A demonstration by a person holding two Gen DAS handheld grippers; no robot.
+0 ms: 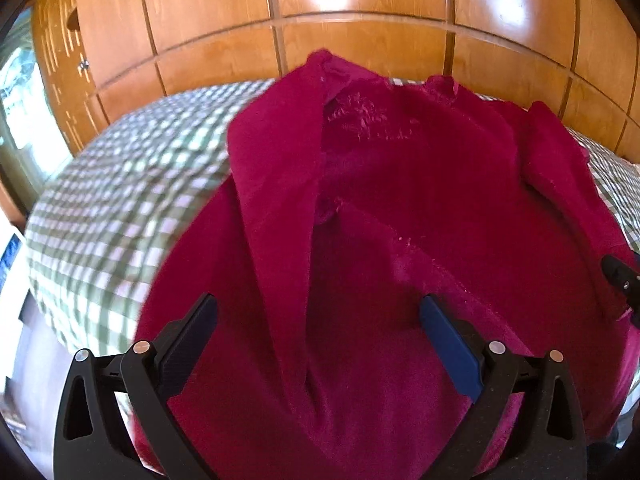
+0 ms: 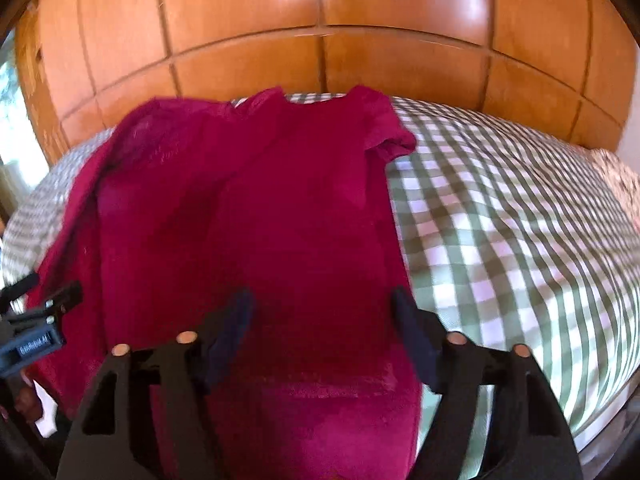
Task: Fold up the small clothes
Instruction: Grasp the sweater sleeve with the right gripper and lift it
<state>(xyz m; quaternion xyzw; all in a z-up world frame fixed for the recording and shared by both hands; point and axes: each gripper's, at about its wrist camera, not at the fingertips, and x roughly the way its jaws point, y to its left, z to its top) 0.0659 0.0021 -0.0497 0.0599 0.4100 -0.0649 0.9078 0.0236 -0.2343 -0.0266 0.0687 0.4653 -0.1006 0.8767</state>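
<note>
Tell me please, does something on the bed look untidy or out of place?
Yes. The red garment is only half folded: its left side is flipped over the middle at a slant, while the right sleeve lies spread out on the checked bedcover. Nothing looks torn or spilled.

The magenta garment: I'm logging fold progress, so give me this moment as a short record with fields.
garment: magenta top, lying on the bed
surface: green-and-white checked cover
fold state: left side flap turned inward over the middle; right short sleeve still spread out
left claw: open, over the lower part of the garment, holding nothing
right claw: open, over the hem area, holding nothing
background: wooden panelled wall
</note>
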